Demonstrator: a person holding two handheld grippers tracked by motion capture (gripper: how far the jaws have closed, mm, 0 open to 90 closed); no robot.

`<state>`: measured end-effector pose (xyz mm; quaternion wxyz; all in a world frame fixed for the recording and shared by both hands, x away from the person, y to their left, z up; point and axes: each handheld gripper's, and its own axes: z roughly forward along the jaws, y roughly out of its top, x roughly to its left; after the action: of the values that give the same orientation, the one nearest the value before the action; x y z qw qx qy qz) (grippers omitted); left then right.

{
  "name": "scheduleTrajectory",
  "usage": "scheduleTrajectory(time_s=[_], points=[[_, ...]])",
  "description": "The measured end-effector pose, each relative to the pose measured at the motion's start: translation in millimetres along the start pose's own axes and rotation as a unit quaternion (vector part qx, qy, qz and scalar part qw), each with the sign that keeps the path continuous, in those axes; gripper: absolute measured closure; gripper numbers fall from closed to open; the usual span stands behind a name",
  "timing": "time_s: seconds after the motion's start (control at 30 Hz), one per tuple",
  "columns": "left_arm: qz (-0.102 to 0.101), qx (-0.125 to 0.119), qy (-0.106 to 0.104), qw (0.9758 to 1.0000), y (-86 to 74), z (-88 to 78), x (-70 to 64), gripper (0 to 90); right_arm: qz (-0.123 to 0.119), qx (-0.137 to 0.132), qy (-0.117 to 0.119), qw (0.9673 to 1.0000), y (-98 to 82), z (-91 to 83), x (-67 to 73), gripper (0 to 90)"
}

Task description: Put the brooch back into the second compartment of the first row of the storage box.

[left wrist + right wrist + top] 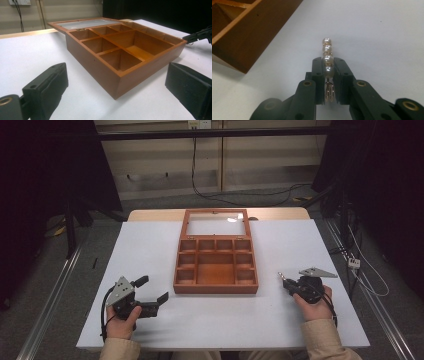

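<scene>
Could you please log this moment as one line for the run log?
right gripper: shut on pearl clip | left gripper: open, idle | wooden box: lid open, compartments bare

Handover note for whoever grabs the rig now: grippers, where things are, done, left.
Right gripper: shut on the pearl clip, held just above the white table, right of the wooden box.
Left gripper: open, nothing between the jaws, resting on the table left of the box's front corner.
Box: lid open and laid back; every compartment that shows looks empty.
Done: clip picked up.
Left, probably: carry the clip over the box and set it in a compartment; which one I can't tell. Closing the lid may follow.
</scene>
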<state>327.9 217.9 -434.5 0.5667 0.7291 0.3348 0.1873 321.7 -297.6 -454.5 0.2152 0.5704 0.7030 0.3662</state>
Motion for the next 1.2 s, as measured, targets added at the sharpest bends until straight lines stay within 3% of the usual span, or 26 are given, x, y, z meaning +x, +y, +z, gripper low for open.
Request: scheduleTrajectory(time_s=[0.37, 0.73, 1.2], points=[[-0.005, -0.003, -0.007, 1.0000, 0.4, 3.0, -0.4, 4.4, 0.007, -0.025, 0.040, 0.9989, 13.1, -10.5, 3.1, 80.5], [-0.003, -0.002, -0.008, 1.0000, 0.6, 3.2, 0.1, 4.4, -0.005, -0.038, 0.084, 0.9957, 40.1, -16.1, 15.3, 80.5], [-0.004, -0.002, -0.012, 0.9999, 0.8, 3.4, -0.8, 4.4, -0.021, -0.041, 0.106, 0.9933, 65.2, -11.1, 25.9, 80.5]])
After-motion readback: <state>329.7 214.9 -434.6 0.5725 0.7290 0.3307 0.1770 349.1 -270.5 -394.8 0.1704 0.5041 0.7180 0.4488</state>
